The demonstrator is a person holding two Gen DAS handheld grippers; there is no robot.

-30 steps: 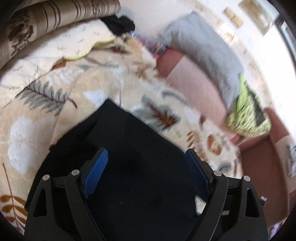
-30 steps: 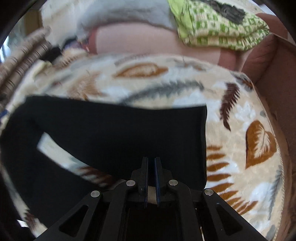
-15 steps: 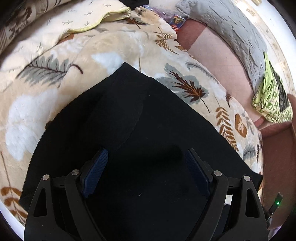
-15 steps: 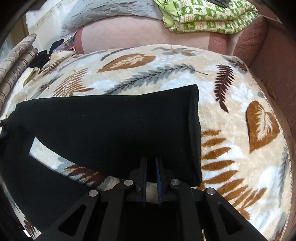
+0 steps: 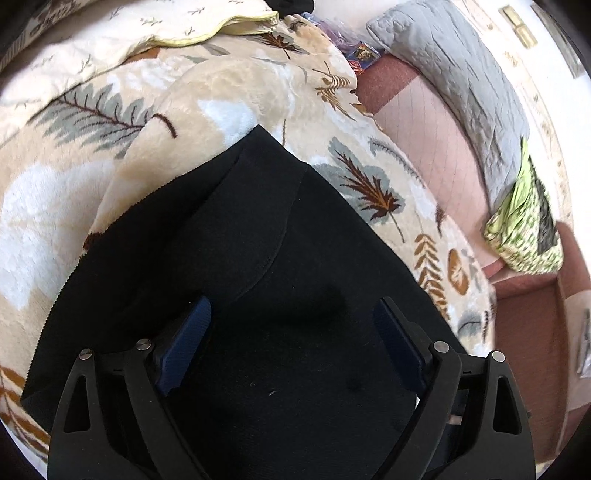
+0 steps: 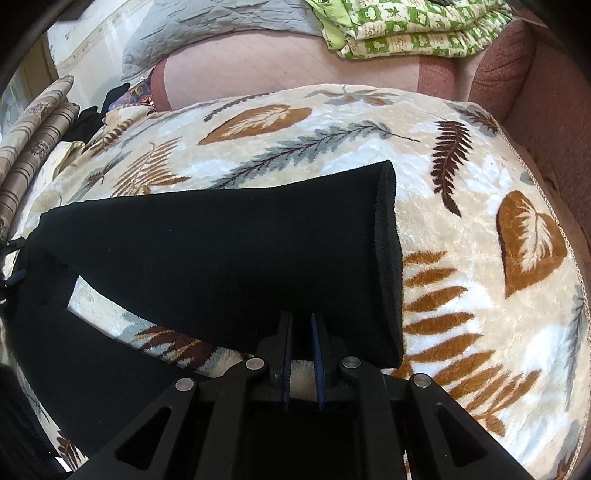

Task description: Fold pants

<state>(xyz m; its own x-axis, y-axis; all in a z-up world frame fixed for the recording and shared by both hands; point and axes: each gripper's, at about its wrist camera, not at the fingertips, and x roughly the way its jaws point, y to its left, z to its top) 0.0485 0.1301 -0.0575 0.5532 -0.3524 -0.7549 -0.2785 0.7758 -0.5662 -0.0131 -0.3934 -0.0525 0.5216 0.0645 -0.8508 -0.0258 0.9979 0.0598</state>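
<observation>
- The left gripper (image 5: 291,328) has its two blue-padded fingers (image 5: 183,343) spread wide, nothing between them; it hangs above the upper part of the black pants (image 5: 240,258), which fill the space beneath it.
- The right gripper (image 6: 302,328) has its two pads nearly together, pinching the near edge of one pant leg (image 6: 229,258) close to its hem; how much cloth lies between the pads is hard to judge, since the grip point sits under the fabric's edge.
- In the right wrist view two legs show: the gripped one stretches across the view with its cuff to the right, and a second leg (image 6: 85,369) lies below and to the left, with a strip of blanket between them.
- The pants lie on one cream blanket (image 6: 480,295) printed with brown and grey leaves and ferns.
- Beyond the blanket, against the pinkish sofa back (image 6: 258,70), sit one grey quilted cushion (image 5: 461,85) and one folded green-and-white patterned cloth (image 6: 406,29).
</observation>
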